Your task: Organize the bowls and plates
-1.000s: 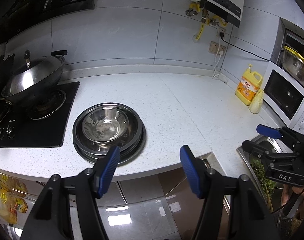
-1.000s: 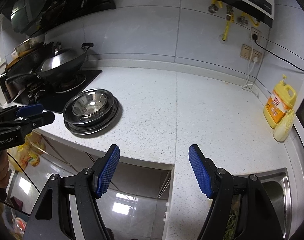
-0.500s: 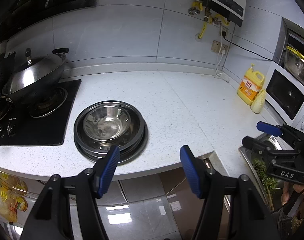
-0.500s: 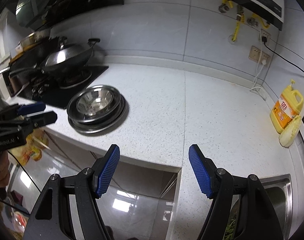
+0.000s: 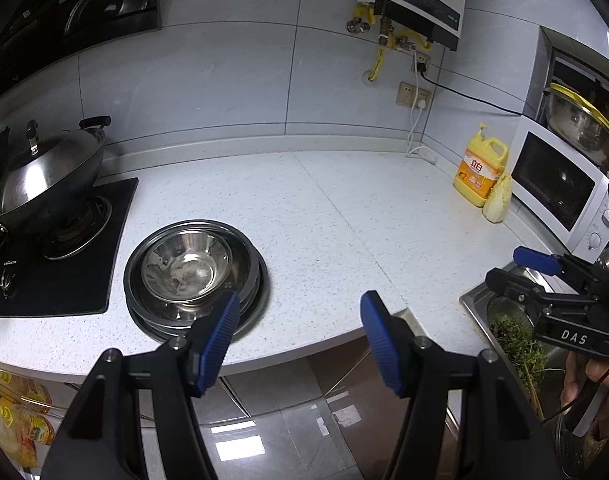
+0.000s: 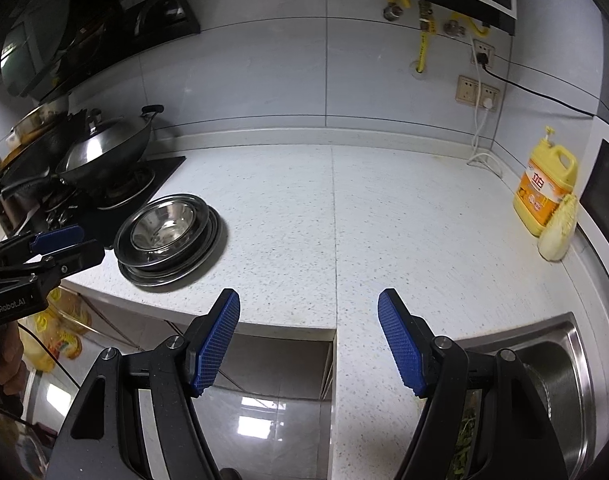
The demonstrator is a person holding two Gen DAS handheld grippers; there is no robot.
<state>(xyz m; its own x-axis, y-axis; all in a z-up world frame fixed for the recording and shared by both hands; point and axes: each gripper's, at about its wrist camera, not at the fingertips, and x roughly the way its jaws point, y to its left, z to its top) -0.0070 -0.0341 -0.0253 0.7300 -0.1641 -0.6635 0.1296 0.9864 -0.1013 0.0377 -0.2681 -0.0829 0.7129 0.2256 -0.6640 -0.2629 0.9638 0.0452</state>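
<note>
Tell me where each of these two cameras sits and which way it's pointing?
Left wrist: rides on the left gripper, facing the stacked steel bowls on the counter; its own blue fingers show, plus the right gripper at the right edge.
Right wrist: rides on the right gripper, facing the counter's middle; its own fingers show, plus the left gripper at the left edge.
Shared: bowls, wok, yellow detergent jug.

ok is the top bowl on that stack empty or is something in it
Empty. The top bowl sits upright, nested in the stack, and its bare shiny metal bottom shows in both views, nothing inside.
</note>
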